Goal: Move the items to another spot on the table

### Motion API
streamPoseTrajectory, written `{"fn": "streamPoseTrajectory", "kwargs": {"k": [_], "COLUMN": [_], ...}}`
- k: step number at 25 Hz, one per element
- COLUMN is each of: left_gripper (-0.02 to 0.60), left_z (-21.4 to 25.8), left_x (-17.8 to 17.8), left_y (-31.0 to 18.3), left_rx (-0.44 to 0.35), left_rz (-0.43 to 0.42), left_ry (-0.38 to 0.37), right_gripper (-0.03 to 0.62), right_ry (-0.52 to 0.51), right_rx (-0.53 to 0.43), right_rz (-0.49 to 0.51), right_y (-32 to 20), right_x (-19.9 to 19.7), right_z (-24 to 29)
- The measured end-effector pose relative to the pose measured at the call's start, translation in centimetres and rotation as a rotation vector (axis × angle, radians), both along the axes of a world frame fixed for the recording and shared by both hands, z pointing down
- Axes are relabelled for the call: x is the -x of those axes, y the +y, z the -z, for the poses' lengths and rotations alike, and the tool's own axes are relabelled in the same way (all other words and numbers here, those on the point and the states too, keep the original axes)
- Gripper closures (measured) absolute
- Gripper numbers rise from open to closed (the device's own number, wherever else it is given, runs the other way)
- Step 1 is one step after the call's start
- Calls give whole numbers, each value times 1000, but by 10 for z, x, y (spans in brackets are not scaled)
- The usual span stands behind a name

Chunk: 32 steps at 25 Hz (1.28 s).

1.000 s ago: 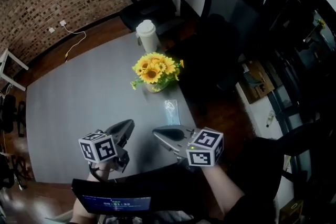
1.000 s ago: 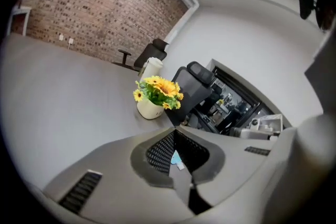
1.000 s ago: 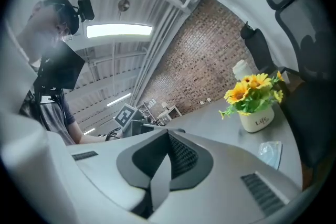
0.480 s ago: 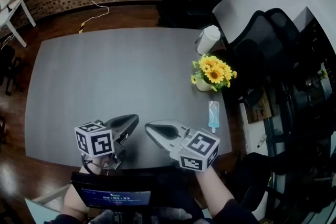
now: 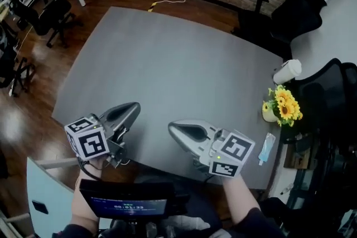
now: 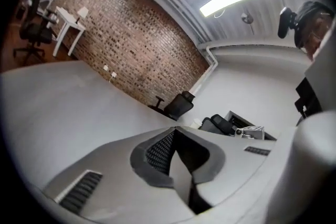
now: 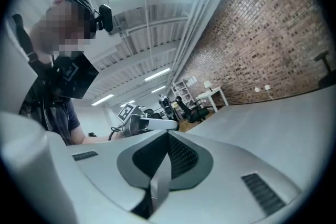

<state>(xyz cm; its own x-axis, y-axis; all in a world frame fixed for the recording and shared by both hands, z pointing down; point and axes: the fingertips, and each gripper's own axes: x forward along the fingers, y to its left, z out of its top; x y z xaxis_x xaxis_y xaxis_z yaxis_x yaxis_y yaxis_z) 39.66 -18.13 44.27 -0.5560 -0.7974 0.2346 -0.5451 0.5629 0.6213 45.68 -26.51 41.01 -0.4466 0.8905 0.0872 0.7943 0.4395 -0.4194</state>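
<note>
Near table edge, sunflower pot is judged fragile, top-heavy: pot body to be gripped; left gripper and right gripper are pressed together, empty.

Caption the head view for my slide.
Both shut, left gripper and right gripper above grey table; yellow sunflowers at right edge.

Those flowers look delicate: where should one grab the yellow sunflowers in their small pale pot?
Probably the small pale pot, level from the open grey table side: its wall shows bare there, while the yellow sunflowers cover its top.
</note>
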Motion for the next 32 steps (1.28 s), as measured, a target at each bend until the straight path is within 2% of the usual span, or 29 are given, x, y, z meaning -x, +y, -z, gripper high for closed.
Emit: {"fn": "streamPoseTrajectory", "kwargs": {"k": [3,5,7,10,15,18,23,26,32], "left_gripper": [592,592,591,591,591,591,591,591,591], "left_z": [14,15,11,8,39,49,23,9,5], "left_x": [-18,-30,-43,-66,-115,-147,-180,-187,-181], "left_y": [32,47,59,92,188,224,236,247,275], "left_rx": [72,121,173,234,215,204,215,231,250], "left_rz": [123,173,227,383,742,890,968,1001,1006], "left_ry": [-50,-63,-55,-25,-41,-56,14,50,42], "right_gripper": [614,614,612,614,614,614,614,614,614], "right_ry": [-51,-91,-95,-65,-59,-57,-68,-48,-22], "right_rx": [71,119,165,185,202,174,84,77,79], "right_rz": [137,237,330,444,609,681,762,791,836], "right_y": [32,50,64,87,120,134,151,168,213], "right_x": [-7,-12,-16,-22,-43,-56,-69,-70,-71], "right_z": [11,19,21,13,18,12,-16,-24,-29]}}
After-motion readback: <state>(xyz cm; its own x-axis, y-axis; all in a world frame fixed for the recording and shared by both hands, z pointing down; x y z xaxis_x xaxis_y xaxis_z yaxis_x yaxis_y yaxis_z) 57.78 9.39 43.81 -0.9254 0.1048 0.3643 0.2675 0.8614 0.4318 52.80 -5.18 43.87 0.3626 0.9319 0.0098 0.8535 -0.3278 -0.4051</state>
